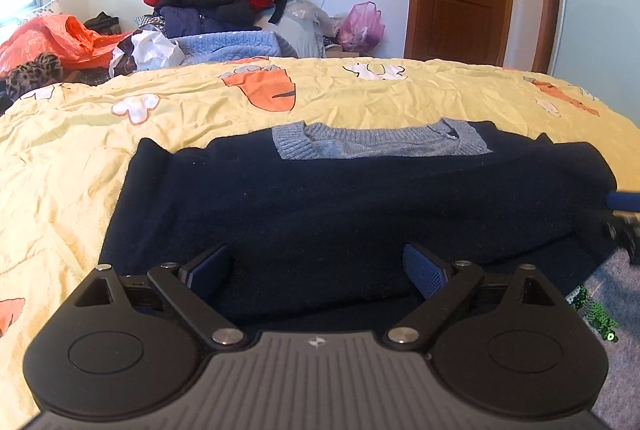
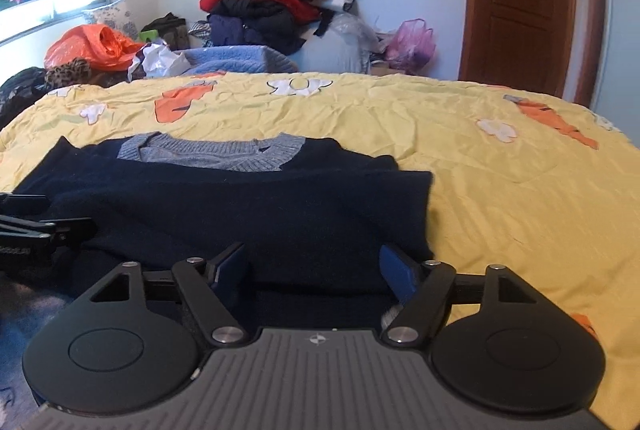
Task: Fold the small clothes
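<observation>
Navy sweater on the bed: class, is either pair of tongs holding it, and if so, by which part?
Neither. The left tongs and right tongs both stand open above the navy sweater, gripping nothing.

A dark navy knit sweater (image 1: pixel 340 198) lies flat on the yellow carrot-print bedspread (image 1: pixel 80 158), its grey-blue ribbed collar (image 1: pixel 376 144) at the far edge. Both sides look folded inward over the body, giving a roughly rectangular shape. Its near hem reaches toward the near edge of the bed.
</observation>
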### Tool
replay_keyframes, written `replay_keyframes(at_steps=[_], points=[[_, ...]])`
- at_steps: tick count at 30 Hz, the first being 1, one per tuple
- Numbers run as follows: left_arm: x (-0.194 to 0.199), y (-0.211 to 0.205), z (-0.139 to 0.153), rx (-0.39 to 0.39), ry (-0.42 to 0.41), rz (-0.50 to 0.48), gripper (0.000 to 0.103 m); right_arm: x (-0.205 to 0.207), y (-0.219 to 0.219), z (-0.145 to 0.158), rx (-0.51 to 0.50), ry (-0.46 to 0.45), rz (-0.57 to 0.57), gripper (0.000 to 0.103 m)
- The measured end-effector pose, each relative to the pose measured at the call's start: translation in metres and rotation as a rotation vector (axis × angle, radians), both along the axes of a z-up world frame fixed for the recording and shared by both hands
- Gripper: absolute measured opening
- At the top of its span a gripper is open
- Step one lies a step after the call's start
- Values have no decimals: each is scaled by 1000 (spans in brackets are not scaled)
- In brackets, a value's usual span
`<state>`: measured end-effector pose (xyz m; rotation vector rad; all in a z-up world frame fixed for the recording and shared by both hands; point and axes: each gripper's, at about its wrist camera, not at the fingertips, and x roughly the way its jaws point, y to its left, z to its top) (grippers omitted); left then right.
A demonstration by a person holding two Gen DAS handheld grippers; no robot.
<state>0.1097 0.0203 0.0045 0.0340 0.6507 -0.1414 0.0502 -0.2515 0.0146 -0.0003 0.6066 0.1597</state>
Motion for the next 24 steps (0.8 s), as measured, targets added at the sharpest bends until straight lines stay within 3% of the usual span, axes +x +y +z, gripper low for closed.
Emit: replay_keyframes(at_steps=[2,3,5,12,18,21,24], points=[[0,0,0,0,1,-1,95,1,0,-9,-31,45,4,91],[-1,0,0,1,0,0,95,8,-2,-13,-18,101,-6,98],[-1,-1,1,5,-1,2,95,14,-11,-13,45,98,-21,103],[-21,-2,8,39,-8,43,96,15,-7,-16,25,97,-25,103],[-67,10,13,-43,43,24,96,13,-8,-16,28,95,-27,103],[-67,11,-1,-1,61,29,99,12,-9,-16,21,97,-26,103],[-64,12,-2,-11,66,38,101,1,-7,-12,1,108,-43,102]])
